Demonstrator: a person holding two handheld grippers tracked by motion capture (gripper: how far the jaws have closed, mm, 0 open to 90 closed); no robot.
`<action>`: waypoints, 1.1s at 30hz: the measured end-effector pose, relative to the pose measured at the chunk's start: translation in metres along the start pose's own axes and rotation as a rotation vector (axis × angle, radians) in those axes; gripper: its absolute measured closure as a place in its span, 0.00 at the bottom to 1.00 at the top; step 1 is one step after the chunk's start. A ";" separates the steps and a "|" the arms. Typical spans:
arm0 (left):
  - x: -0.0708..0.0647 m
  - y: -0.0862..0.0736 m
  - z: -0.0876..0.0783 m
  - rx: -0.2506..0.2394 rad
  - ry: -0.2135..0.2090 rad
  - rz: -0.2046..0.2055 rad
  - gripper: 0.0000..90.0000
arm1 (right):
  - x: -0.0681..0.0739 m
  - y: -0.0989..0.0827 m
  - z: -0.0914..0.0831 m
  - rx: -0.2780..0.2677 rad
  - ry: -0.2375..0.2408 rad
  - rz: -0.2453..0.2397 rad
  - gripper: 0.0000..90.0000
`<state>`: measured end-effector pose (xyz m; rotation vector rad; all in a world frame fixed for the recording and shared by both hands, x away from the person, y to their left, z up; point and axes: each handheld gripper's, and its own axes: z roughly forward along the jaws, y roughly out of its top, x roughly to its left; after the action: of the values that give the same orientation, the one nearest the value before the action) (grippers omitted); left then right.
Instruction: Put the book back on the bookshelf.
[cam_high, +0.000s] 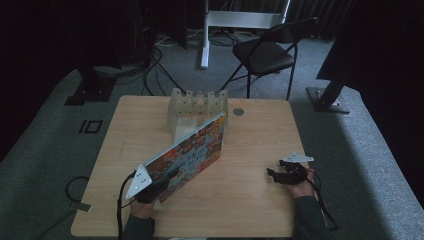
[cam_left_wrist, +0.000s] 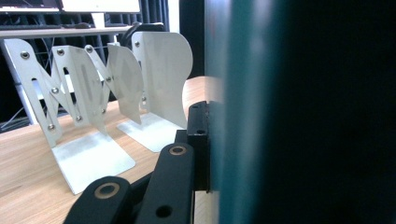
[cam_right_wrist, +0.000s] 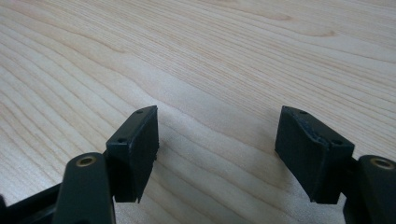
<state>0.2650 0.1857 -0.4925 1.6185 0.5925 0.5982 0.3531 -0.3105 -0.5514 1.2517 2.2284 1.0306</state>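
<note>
a picture book (cam_high: 187, 152) is gripped at its near corner by the left claw (cam_high: 150, 187), tilted over the surface (cam_high: 250, 200) toward the metal book rack (cam_high: 197, 107) at the far edge. the right claw (cam_high: 280, 175) rests released near the right edge. a one-corner hold may let the book twist or slip.

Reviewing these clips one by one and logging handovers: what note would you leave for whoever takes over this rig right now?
Left gripper: shut on the near corner of the colourful book, holding it tilted above the table, far edge toward the metal book rack.
Right gripper: open, empty, low over bare wood at the right.
Done: book picked up and brought to the rack's front.
Left: probably stand the book in a rack slot, then release; the slots look free.
</note>
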 end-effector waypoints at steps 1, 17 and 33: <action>0.000 0.000 0.000 0.000 0.002 -0.001 0.90 | 0.000 0.000 0.000 0.000 0.000 0.000 0.33; 0.004 -0.001 -0.006 -0.002 0.021 -0.026 0.90 | 0.000 0.000 0.000 0.000 0.001 -0.001 0.33; 0.007 0.002 -0.019 -0.017 0.045 -0.039 0.90 | 0.000 0.000 0.000 0.000 0.001 -0.003 0.33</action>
<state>0.2576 0.2040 -0.4882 1.5777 0.6492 0.6100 0.3531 -0.3103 -0.5515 1.2480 2.2302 1.0304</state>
